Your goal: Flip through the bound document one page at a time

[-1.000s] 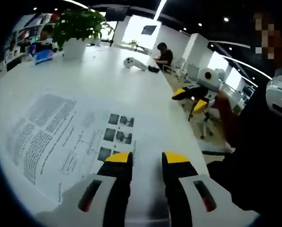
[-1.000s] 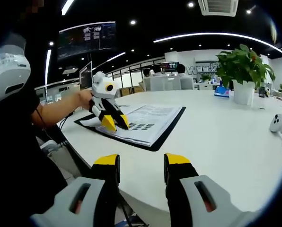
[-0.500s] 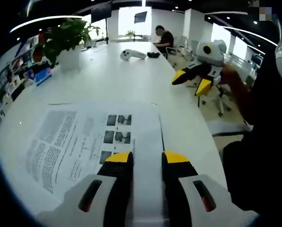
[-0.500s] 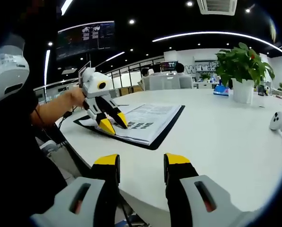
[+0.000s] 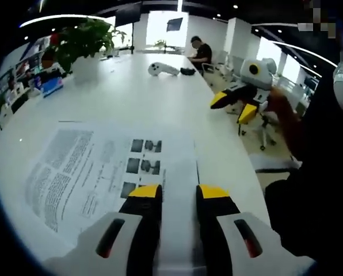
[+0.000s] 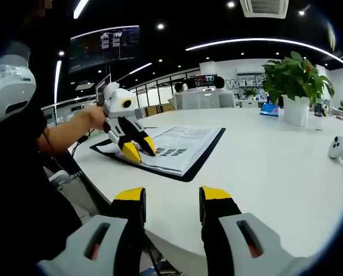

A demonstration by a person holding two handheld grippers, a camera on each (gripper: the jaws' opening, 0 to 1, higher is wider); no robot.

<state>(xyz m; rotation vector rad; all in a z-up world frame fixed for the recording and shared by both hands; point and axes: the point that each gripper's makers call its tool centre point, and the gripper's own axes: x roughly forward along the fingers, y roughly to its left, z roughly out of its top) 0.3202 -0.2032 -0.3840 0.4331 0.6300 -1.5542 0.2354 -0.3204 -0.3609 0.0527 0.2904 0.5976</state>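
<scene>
On the white table (image 6: 275,172) the document (image 6: 180,146) lies open, its printed page up, on a black cover whose edge shows around the paper; in the left gripper view the same page (image 5: 96,167) spreads out just ahead of the jaws, with columns of text and a row of small dark pictures. The left gripper (image 5: 170,192) hangs low over the near edge of the page, its yellow-tipped jaws narrowly apart with nothing between them; in the right gripper view it shows as a white body with yellow tips (image 6: 138,150) pointing down at the page's near corner, held in a hand (image 6: 94,118), and whether the tips touch the paper I cannot tell. The right gripper (image 6: 166,198) is held off the table's edge, well apart from the document, jaws narrowly apart and empty; in the left gripper view it shows at the right (image 5: 235,103), off the table's side. A plant (image 6: 298,77) in a white pot stands far back on the table, and a white controller (image 6: 339,150) lies near the far right. A person (image 5: 201,53) sits at the table's far end.
</scene>
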